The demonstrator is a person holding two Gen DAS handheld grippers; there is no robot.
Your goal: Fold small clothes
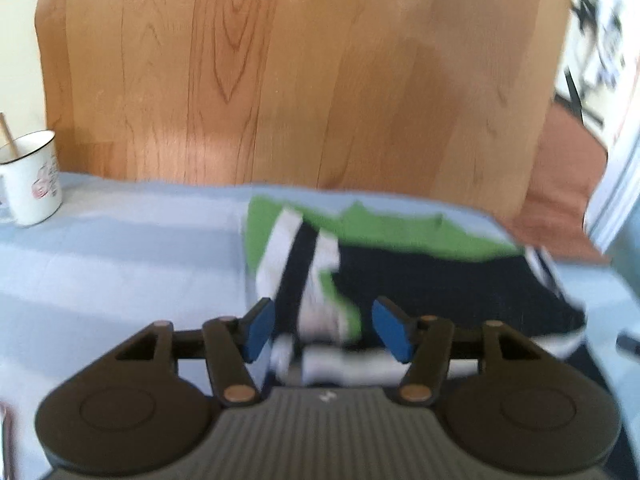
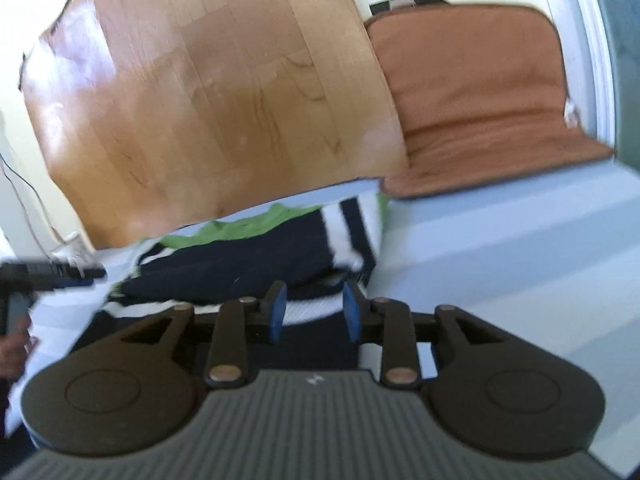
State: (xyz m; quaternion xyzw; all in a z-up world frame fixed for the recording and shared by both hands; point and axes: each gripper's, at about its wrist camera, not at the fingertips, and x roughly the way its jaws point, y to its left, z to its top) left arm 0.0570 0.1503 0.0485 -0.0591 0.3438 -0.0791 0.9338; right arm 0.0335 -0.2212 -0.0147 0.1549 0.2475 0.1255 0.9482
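My left gripper (image 1: pixel 324 328) stands open, its pads clear of the folded green, navy and white shirt (image 1: pixel 400 264) lying just ahead on the pale blue cloth (image 1: pixel 120 264). My right gripper (image 2: pixel 314 312) is open too, over the shirt's near edge. A white mug (image 1: pixel 32 178) sits far left.

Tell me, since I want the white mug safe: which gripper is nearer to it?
Left. The white mug stands at the far left of the left gripper view, beside the garment. The right gripper is at the garment's opposite side; its view shows no mug.
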